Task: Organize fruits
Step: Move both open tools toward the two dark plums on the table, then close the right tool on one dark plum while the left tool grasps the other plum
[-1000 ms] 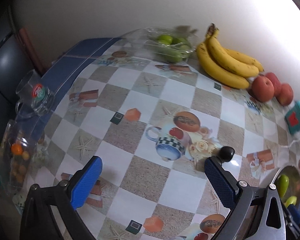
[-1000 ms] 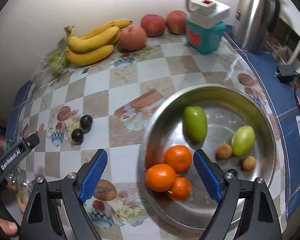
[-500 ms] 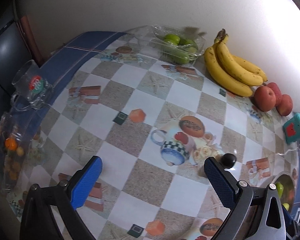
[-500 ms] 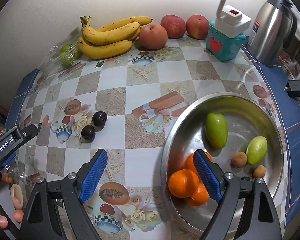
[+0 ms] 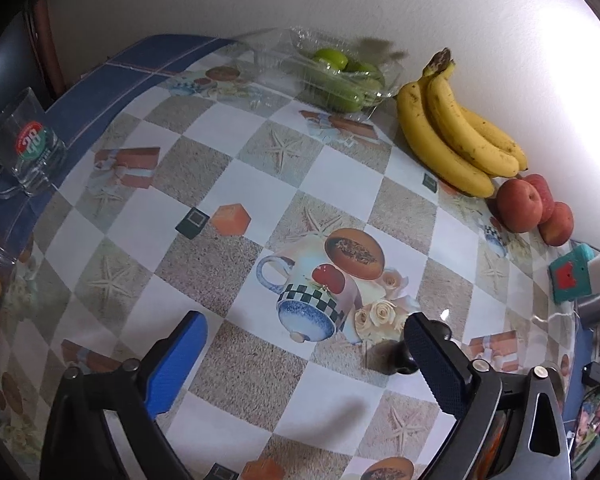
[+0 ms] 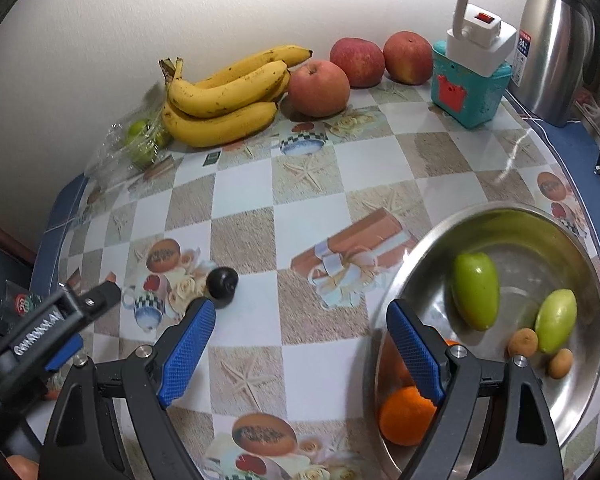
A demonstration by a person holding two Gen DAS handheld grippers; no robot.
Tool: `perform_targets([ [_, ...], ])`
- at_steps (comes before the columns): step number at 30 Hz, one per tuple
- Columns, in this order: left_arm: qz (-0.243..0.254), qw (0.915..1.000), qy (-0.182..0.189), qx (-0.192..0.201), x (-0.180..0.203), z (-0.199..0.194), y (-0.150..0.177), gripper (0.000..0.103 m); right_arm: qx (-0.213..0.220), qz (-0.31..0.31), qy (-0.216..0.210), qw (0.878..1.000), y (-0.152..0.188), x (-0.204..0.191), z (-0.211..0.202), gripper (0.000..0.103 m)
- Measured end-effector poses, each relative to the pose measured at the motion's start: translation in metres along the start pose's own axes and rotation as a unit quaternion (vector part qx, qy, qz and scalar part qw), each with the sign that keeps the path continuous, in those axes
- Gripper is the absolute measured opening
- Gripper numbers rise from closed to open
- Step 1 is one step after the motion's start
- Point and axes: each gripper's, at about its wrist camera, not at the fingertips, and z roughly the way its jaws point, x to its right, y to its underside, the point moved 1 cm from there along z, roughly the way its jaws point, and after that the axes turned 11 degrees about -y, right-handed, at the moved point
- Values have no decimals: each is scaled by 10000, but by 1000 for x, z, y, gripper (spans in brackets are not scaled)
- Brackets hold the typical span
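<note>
My left gripper (image 5: 306, 360) hangs low over the patterned table, its jaws wide and closing. A dark plum (image 5: 392, 356) lies just inside its right finger (image 5: 436, 364), and a second dark fruit (image 5: 440, 328) peeks over that fingertip; no pad presses on either. My right gripper (image 6: 302, 350) stands open and empty, with its right finger over the rim of the steel bowl (image 6: 420, 240). One plum (image 6: 222, 280) shows by its left finger. The bowl holds oranges (image 6: 404, 416), two green fruits (image 6: 476, 296) and small brown fruits (image 6: 522, 342).
Along the back wall lie bananas (image 6: 224, 96), three apples (image 6: 318, 88) and a clear box of green fruit (image 5: 340, 76). A teal box with a white plug (image 6: 470, 88) and a steel flask (image 6: 552, 40) stand at the right. A glass mug (image 5: 28, 148) stands at the left edge.
The left gripper has sunk toward the plums, and its jaws have narrowed a little. The right gripper has slid left, so the bowl now sits further right in its view.
</note>
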Motion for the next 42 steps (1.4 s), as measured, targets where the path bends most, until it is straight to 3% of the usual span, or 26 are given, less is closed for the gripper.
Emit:
perform_targets([
  [11,-66,9992,-235,-313,0,32,-2,98,-160,-138,89,9997,-6,-6,31,88],
  [23,-287,9982,-239,-471,-10,52,-14,98,-234,-180,42,9996,-13,-12,54,87],
  [26,-380,9978,-235,-484,-16,53,-15,98,-271,-221,-25,9994,-13,-18,62,73],
  [35,-427,9976,-203,-500,-19,54,-15,98,-421,-453,-166,9979,-9,-40,85,59],
  [42,-411,9977,-172,-516,-14,57,-16,98,-423,-692,-133,9966,-7,-51,91,36],
])
